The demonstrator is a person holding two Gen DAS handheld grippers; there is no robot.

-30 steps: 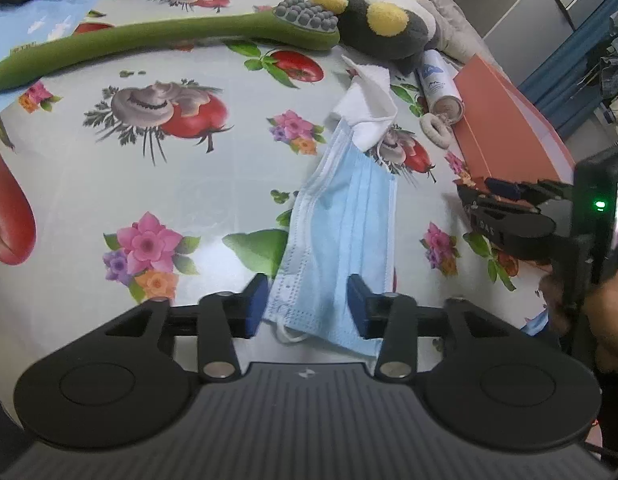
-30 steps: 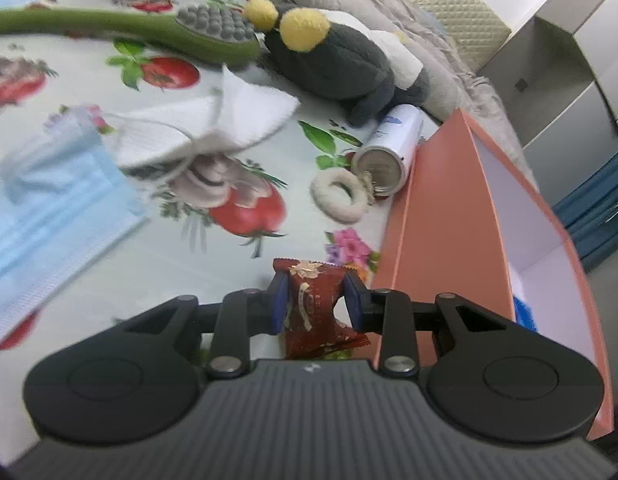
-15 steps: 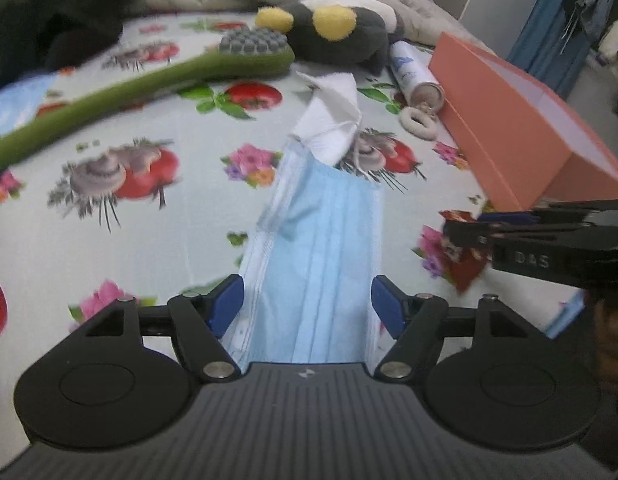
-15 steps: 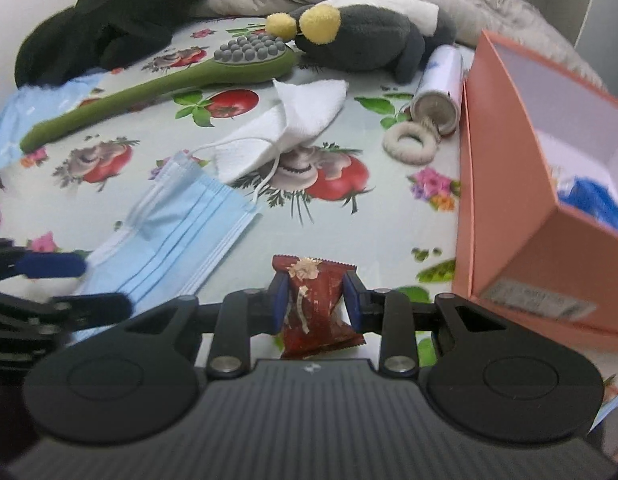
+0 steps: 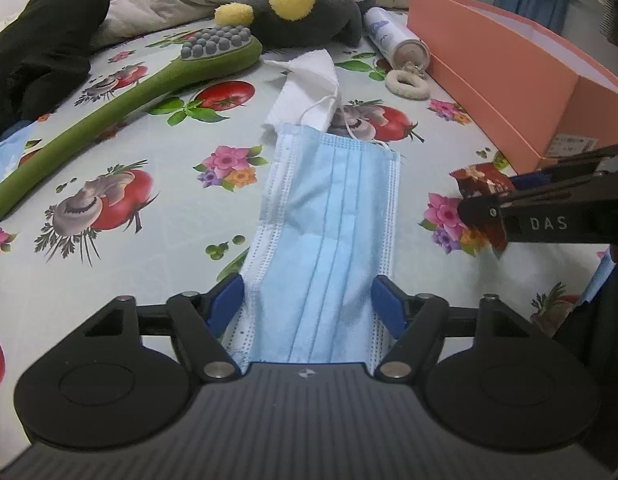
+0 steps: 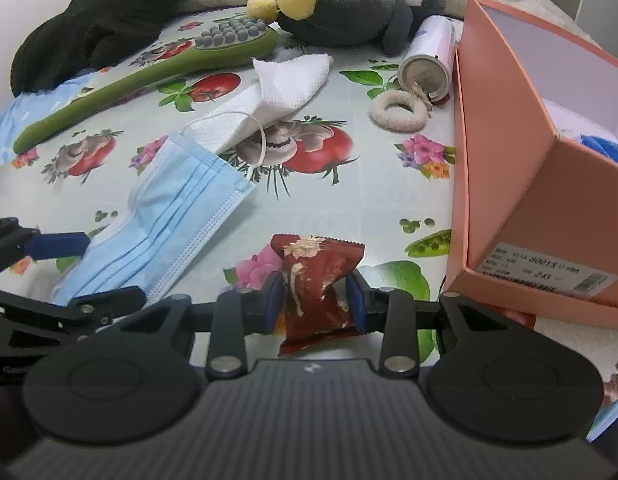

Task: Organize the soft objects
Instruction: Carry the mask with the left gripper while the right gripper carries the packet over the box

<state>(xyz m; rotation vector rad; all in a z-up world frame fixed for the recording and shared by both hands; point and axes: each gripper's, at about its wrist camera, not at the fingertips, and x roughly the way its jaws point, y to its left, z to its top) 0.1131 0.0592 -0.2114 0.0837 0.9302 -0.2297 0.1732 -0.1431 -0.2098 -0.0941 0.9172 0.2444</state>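
Observation:
A blue face mask [image 5: 333, 220] lies flat on the flowered tablecloth. My left gripper [image 5: 309, 304] straddles its near end, jaws closing, with the pads at the mask's two long edges and not squeezing it. A white folded tissue [image 5: 309, 92] rests on the mask's far end. My right gripper [image 6: 315, 300] holds a red snack packet [image 6: 317, 280] upright between its pads just above the cloth, the jaws easing open. From the right wrist, the left gripper [image 6: 85, 272] sits over the mask [image 6: 181, 208] at the left. The right gripper [image 5: 501, 196] shows at the right edge of the left wrist view.
An open salmon box [image 6: 529, 180] stands at the right with something blue inside. Behind lie a grey and yellow plush toy [image 6: 345, 12], a green long-handled brush [image 6: 149, 76], a white fuzzy ring [image 6: 397, 110], a spray can [image 6: 429, 60] on its side and a black garment [image 6: 97, 20].
Both grippers have rolled toward level. The left jaws spread wider and slid along the mask so they span its full width. The right gripper has kept the packet and drifted left of the box.

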